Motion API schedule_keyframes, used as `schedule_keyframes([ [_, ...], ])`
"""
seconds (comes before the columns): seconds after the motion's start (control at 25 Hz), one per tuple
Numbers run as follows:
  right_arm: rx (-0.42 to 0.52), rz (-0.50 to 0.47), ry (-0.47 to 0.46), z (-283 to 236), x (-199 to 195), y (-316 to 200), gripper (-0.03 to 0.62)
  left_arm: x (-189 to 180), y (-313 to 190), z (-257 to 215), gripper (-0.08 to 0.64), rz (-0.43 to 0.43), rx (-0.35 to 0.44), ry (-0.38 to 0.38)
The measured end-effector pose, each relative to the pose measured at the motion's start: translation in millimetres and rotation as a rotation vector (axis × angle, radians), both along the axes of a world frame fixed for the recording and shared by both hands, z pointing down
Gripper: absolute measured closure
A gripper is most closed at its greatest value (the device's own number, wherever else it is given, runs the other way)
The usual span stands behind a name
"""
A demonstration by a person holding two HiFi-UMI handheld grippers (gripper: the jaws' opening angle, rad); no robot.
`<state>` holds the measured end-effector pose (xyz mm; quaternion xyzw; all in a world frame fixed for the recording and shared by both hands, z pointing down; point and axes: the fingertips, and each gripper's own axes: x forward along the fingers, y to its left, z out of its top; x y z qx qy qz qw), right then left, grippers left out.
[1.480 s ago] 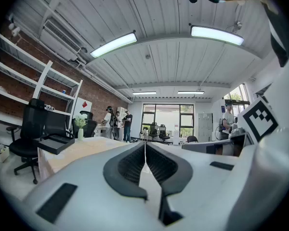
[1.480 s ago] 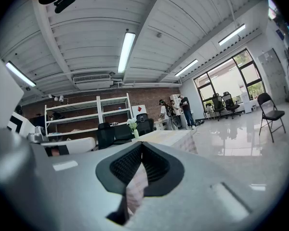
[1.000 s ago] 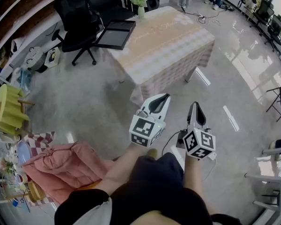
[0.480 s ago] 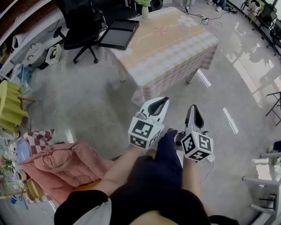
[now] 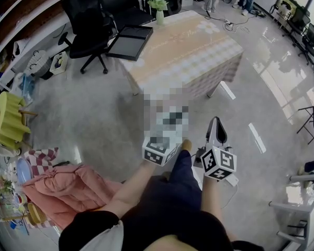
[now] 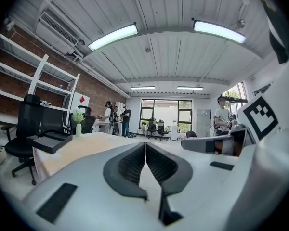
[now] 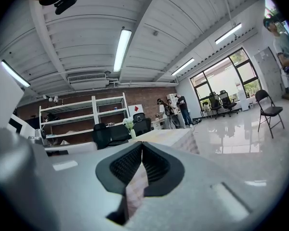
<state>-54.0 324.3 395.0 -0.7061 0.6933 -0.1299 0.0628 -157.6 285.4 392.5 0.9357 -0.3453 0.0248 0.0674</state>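
Currently L claw (image 6: 145, 147) & R claw (image 7: 141, 149) are both pressed together, nothing between. Bench (image 5: 199, 56) w/ tray (image 5: 126, 40) & vase (image 5: 159, 18) stands well ahead, untouched.

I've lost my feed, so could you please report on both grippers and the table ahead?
Left gripper shut, empty. Right gripper shut, empty. Both in air, short of table. Black tray and flower vase on it. Only floor between.
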Motion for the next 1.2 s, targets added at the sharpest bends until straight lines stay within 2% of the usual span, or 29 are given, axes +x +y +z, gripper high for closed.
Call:
schedule_keyframes([
  [0.56,-0.039,-0.025,0.009,5.8,29.9,-75.4,0.588,36.7,-69.9,3.5,0.548,-0.004,-0.024,-0.019],
  [1.2,-0.069,-0.047,0.005,11.6,83.2,-156.4,0.588,93.5,-150.8,6.9,0.548,-0.008,-0.047,-0.010],
])
